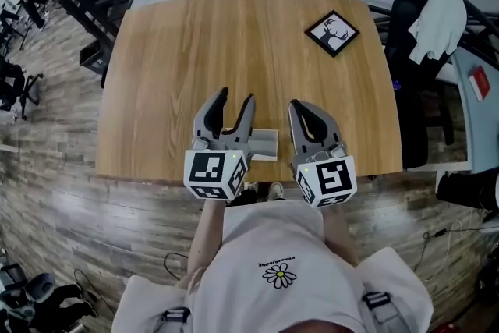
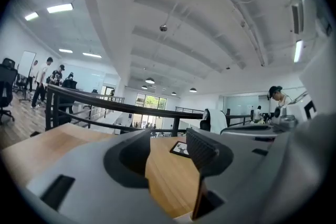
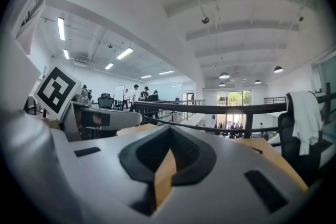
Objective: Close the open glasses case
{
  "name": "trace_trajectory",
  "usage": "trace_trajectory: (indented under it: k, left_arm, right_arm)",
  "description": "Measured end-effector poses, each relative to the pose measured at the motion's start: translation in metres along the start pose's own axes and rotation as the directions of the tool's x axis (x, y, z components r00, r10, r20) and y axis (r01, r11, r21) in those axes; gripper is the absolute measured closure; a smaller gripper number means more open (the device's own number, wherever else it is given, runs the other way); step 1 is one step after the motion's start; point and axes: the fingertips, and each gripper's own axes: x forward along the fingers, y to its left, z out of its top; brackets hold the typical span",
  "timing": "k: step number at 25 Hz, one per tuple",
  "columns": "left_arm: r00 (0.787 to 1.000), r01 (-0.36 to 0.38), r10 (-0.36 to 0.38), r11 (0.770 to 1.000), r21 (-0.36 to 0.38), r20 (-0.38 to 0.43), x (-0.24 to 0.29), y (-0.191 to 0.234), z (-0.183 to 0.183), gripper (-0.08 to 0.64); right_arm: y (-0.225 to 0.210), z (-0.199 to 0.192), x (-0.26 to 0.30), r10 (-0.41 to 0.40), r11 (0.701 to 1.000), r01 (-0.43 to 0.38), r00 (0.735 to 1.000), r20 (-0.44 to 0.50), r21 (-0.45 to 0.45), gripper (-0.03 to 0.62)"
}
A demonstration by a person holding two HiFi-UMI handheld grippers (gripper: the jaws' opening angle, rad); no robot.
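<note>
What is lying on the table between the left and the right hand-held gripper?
A grey glasses case lies there, on the wooden table close to its near edge. The head view shows it.

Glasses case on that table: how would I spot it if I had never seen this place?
Find the wooden table and follow its near edge, by the person. There, between the left gripper and the right gripper, lies the glasses case. It is a small, plain pale-grey box lying flat, unlike the black-framed deer picture at the far right corner.
</note>
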Motion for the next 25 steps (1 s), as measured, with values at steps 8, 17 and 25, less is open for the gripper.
trace_trajectory:
  k: [8, 17, 25]
  left_arm:
    - [0.994, 0.008, -0.014, 0.999, -0.053, -0.111, 0.013, 0.002, -0.041, 0.341]
    - [0.951, 0.006, -0.058, 0.986, -0.168, -0.305, 0.025, 0.004, -0.120, 0.353]
    - [0.892, -0.020, -0.072, 0.980, -0.198, -0.446, 0.018, 0.006, -0.182, 0.365]
  right_arm:
    - [-0.009, -0.009, -0.006, -0.001, 1.000, 0.001, 1.000, -0.017, 0.008, 0.584]
    - [-0.018, -0.018, -0.006, -0.006, 1.000, 0.007, 0.999, -0.048, 0.028, 0.584]
    - [-0.018, -0.023, -0.001, -0.002, 0.999, 0.004, 0.998, -0.059, 0.032, 0.584]
